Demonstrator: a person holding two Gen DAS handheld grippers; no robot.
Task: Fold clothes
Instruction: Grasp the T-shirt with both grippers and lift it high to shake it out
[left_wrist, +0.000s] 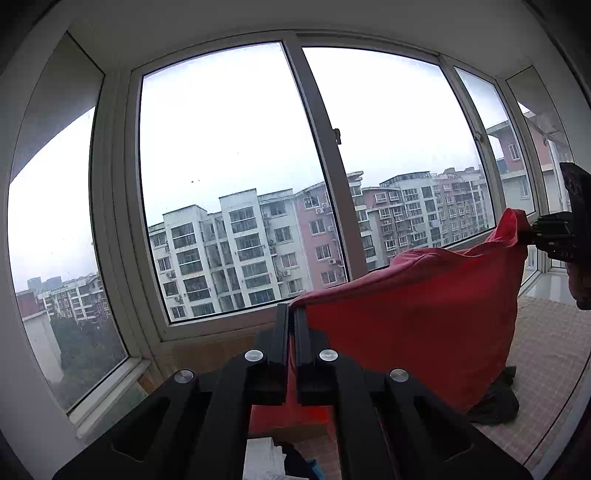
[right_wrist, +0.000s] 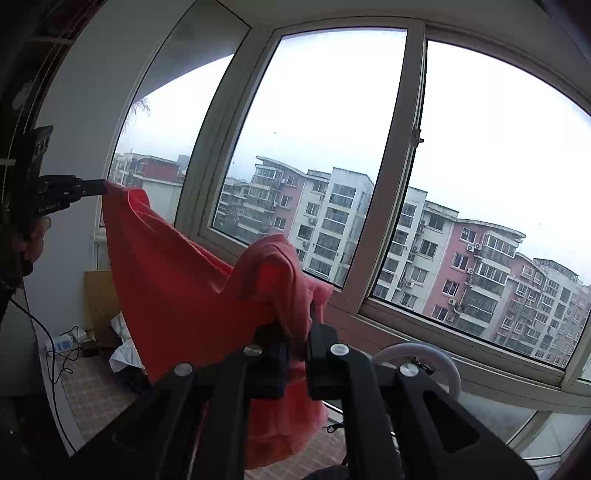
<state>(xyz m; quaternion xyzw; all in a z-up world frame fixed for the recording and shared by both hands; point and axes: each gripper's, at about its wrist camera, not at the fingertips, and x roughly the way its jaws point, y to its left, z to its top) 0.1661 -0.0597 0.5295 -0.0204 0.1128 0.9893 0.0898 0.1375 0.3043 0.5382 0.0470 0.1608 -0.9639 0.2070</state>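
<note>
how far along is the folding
Done: the red fabric garment is lifted, pinched by the left hand-held gripper and right hand-held gripper. In hand: it hangs spread between them. Left: no fold visible; dark clothes remain on the floor.

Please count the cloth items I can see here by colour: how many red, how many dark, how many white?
Red: 1, the garment held up by the left gripper and the right gripper.
Dark: 1, a heap on the floor.
White: 1, a cloth on the floor.
Total: 3
</note>
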